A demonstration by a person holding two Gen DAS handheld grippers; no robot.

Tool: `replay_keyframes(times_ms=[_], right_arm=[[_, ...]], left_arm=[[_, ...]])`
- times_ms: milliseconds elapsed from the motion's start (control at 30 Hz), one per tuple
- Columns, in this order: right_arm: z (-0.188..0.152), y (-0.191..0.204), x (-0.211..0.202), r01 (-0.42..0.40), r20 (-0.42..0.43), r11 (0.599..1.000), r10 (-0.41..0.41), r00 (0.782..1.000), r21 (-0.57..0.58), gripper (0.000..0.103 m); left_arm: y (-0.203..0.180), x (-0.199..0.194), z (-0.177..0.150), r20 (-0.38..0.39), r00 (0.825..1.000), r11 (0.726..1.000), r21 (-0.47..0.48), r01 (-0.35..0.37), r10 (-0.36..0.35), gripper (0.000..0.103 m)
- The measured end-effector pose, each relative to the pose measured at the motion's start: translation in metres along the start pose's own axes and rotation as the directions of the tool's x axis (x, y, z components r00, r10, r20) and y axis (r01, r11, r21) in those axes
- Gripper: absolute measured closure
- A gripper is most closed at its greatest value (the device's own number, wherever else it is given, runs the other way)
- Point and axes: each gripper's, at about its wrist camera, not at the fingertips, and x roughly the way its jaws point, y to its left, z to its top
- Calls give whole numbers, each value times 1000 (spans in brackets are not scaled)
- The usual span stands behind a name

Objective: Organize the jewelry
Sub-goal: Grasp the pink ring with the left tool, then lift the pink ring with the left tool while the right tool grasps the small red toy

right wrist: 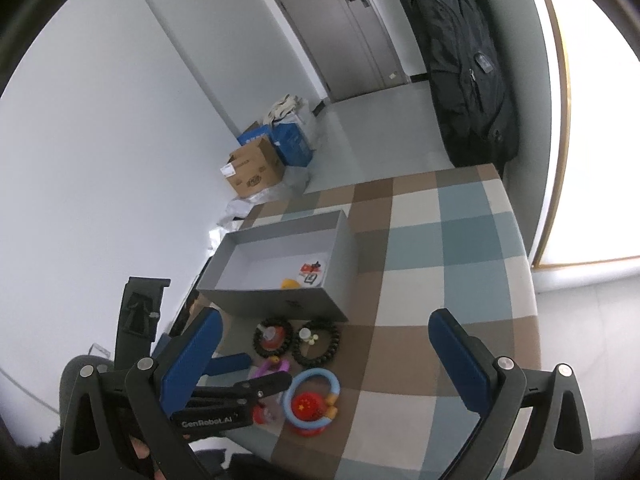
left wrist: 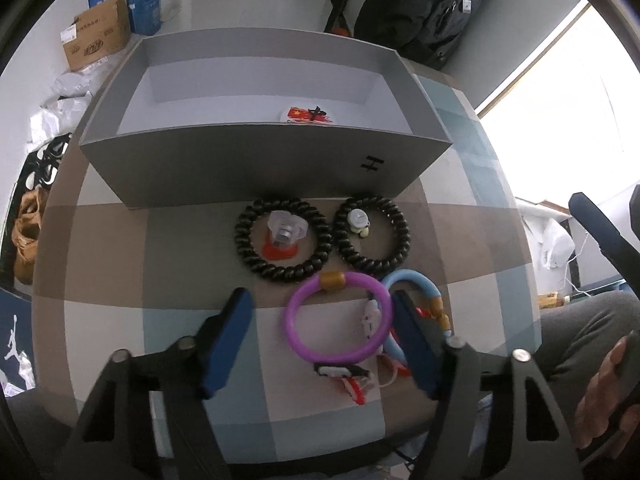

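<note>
A purple bracelet (left wrist: pixel 296 320) with a gold bead lies flat on the checked tablecloth, between the blue pads of my left gripper (left wrist: pixel 320 296). The right pad is at its rim and the left pad stands clear, so the gripper is open around it. A blue bracelet (left wrist: pixel 416 280) lies just right of that pad. Two black beaded bracelets (left wrist: pixel 248 248) (left wrist: pixel 400 236) lie in front of the grey box (left wrist: pixel 260 168), which holds a red flag badge (left wrist: pixel 310 115). My right gripper (right wrist: pixel 326 316) hovers open and empty above the table.
A small red and white clip (left wrist: pixel 344 374) lies near the purple bracelet. A person's hand (left wrist: pixel 608 392) is at the right edge. A black backpack (right wrist: pixel 468 60) hangs beyond the table's far corner, and cardboard boxes (right wrist: pixel 252 170) sit on the floor.
</note>
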Motion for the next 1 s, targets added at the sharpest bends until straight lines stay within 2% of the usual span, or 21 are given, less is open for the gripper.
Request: replay_keyframes(times_ms=[67, 267, 400, 633, 867, 1000], right_arm=[[0, 0, 1, 3, -2, 1000, -3, 1000, -1, 0], [-1, 1, 4, 7, -9, 1000, -7, 1000, -12, 0], [-2, 1, 5, 12, -10, 1000, -12, 1000, -12, 0], [-3, 3, 8, 20, -17, 1000, -20, 1000, -15, 0], [-8, 10, 12, -12, -52, 997, 8, 999, -72, 0], [-16, 21, 18, -11, -85, 991, -1, 996, -130, 0]], left_arm=[[1, 1, 2, -7, 1000, 1000, -10, 16, -16, 54], [6, 1, 4, -15, 999, 998, -41, 49, -49, 56], [15, -1, 5, -16, 993, 990, -86, 112, -114, 57], [21, -18, 11, 36, 980, 973, -116, 201, -198, 57], [29, -39, 19, 102, 951, 940, -152, 305, -292, 57], [40, -46, 22, 124, 925, 903, -200, 379, -360, 57]])
